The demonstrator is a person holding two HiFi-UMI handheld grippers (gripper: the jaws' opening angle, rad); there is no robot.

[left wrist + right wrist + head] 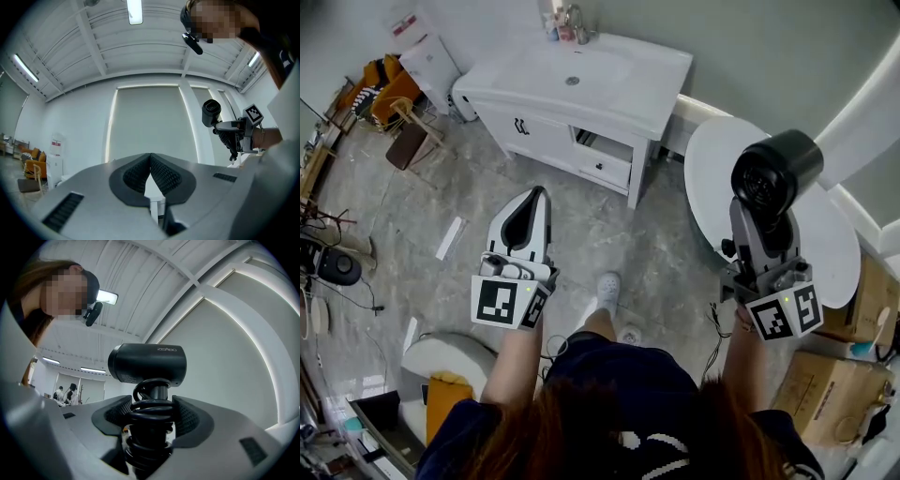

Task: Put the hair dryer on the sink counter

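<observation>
Grey stone floor; white sink desk ahead. Jaws of right gripper clamp black plastic hair dryer by cord-wrapped handle: judged rigid, top-heavy. Jaws of left gripper together, empty.

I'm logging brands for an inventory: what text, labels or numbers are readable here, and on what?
"ZEABO", as best it reads: on the head of the black hair dryer.
Too small to read: the fine print on its side.
Too blurred to read: the red-and-white sign far off in the left gripper view.
</observation>
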